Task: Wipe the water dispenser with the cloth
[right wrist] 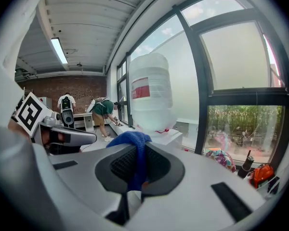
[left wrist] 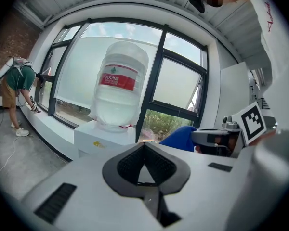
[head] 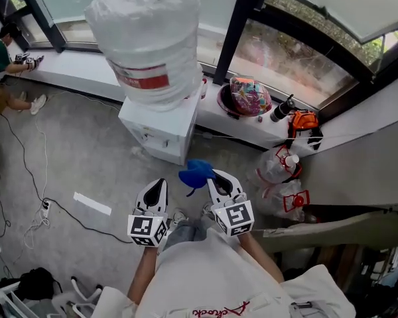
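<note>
The water dispenser (head: 160,130) is a white cabinet against the window ledge, carrying a large plastic-wrapped bottle (head: 149,38) with a red label. My right gripper (head: 214,177) is shut on a blue cloth (head: 196,172), held in the air just short of the cabinet's near right corner. In the right gripper view the cloth (right wrist: 131,141) bunches over the jaw tips, with the dispenser (right wrist: 166,137) a little ahead. My left gripper (head: 156,189) hangs beside it to the left, shut with nothing in it. From the left gripper view, dispenser (left wrist: 102,139) and cloth (left wrist: 178,137) both show.
On the ledge right of the dispenser sit a colourful bundle (head: 249,97), a dark flask (head: 282,108) and an orange item (head: 304,120). Empty water jugs (head: 278,167) lie on the floor at right. Cables (head: 33,177) trail at left. A person (head: 0,65) bends at the far-left ledge.
</note>
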Tool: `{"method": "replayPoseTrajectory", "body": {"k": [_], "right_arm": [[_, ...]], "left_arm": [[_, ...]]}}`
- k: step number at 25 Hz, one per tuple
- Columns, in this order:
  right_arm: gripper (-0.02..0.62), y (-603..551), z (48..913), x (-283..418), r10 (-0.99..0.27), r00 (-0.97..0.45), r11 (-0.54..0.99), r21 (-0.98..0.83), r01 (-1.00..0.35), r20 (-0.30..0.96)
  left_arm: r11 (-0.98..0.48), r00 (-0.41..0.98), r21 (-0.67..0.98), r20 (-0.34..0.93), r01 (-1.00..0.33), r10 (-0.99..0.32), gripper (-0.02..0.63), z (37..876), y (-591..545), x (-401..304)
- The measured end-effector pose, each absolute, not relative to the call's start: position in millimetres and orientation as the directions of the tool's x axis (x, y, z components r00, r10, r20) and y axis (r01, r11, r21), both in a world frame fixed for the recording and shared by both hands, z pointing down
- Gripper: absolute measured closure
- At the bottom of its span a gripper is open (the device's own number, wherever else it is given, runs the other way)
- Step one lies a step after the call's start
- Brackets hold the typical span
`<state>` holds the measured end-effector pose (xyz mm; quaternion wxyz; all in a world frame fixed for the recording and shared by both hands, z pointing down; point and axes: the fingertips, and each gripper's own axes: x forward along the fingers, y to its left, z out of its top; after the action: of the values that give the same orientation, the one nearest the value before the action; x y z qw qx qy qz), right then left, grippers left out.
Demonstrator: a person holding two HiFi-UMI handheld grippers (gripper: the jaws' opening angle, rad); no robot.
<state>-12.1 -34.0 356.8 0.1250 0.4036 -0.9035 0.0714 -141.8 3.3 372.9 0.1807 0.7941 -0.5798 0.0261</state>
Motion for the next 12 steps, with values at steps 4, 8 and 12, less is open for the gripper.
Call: {"method": "replayPoseTrajectory", "body": {"k": [4, 8, 12], "right_arm": [[0.572, -45.4, 376.6, -9.7, -0.697, -0.648, 0.666, -0.058, -0.744, 0.306], [0.572, -53.8, 403.9, -6.8, -0.686, -0.648, 0.662, -0.084, -0.744, 0.331], [0.572, -57.4, 440.1, -6.2, -0.677, -0.642, 0.656, -0.101, -0.748, 0.358]], "left_arm": [[-0.271, 0.335, 0.256, 0.255, -0.928, -0.907, 0.595, 382.2, -1.6, -135.5], [-0.252, 0.323, 0.267, 0.272, -0.93, -0.906, 0.595, 401.5, -6.9, -133.0], [-0.241, 0.325, 0.285, 0.3, -0.928, -0.897, 0.595, 432.3, -11.8, -129.9]]}}
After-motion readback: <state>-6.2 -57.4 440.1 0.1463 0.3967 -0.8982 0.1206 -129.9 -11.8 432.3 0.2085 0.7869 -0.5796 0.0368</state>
